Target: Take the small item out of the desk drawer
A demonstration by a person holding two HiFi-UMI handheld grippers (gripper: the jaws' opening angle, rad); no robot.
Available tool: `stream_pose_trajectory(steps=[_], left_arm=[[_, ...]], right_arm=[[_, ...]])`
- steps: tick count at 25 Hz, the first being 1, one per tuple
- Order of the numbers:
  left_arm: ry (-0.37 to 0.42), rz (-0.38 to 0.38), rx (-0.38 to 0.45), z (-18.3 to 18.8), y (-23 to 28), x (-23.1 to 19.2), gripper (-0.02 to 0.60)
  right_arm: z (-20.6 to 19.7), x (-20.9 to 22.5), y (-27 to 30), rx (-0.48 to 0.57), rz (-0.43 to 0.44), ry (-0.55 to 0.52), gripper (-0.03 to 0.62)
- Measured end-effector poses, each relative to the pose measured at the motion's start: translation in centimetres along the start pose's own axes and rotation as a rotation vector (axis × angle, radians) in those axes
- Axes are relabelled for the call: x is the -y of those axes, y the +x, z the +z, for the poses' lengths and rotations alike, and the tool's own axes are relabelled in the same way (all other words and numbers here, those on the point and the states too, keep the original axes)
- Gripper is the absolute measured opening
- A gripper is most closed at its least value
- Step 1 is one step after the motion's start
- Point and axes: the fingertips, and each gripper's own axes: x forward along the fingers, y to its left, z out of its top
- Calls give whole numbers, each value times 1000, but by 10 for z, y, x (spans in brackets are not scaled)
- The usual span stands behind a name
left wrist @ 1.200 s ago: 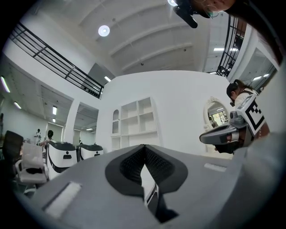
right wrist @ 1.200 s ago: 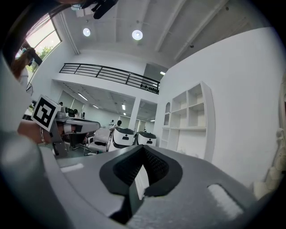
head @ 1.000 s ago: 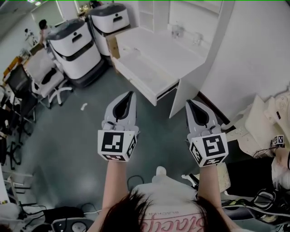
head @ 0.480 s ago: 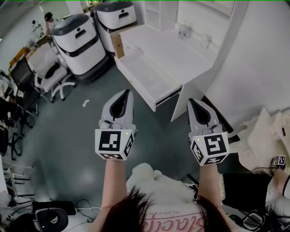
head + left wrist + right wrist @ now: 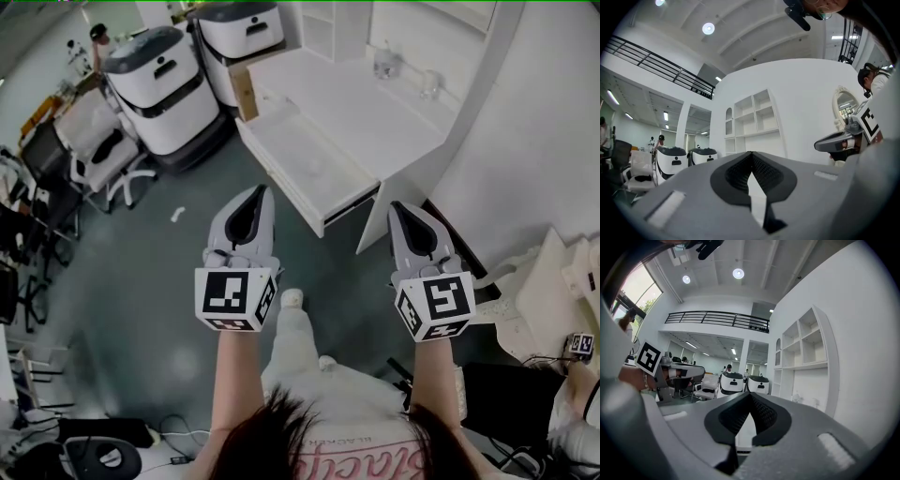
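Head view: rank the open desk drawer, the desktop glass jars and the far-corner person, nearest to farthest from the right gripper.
1. Open desk drawer: just ahead, slightly left.
2. Glass jars: ahead, at the desktop's back.
3. Person: far left corner of the room.

We look steeply down from head height, desk (image 5: 366, 103) far ahead; both gripper views face forward, low, sharing its shelves (image 5: 750, 117).
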Motion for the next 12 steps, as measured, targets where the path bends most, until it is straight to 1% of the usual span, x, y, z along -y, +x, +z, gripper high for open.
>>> stream_pose_trajectory(steps=[4,12], left_arm=[[-2,-7,0,-6,20,-8,14],[-19,-41,9,-18,82,-45,14]], right_arm=[[-3,8,20,-4,-4,-9,2],[-7,25,82,-24,-42,-14,2]])
